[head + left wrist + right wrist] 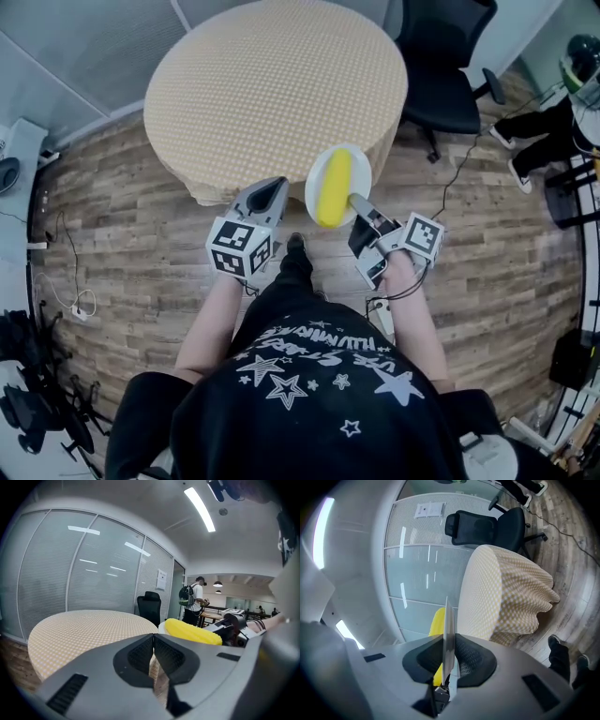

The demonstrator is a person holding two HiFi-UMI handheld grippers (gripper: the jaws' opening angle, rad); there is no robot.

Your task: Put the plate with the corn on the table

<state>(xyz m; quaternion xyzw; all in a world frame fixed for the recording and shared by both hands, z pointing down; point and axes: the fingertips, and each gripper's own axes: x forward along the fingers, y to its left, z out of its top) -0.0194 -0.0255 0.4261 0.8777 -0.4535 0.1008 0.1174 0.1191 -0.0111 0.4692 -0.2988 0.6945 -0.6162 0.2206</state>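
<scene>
A white plate carrying a yellow corn cob hangs in the air just off the near edge of the round table, which wears a yellow checked cloth. My right gripper is shut on the plate's near rim; in the right gripper view the plate stands edge-on between the jaws with the corn behind it. My left gripper is shut and holds nothing, left of the plate. The left gripper view shows the corn to its right and the table ahead.
A black office chair stands beyond the table at the right. A person with a backpack stands in the background. Cables lie on the wooden floor at the left. A seated person's legs show at the far right.
</scene>
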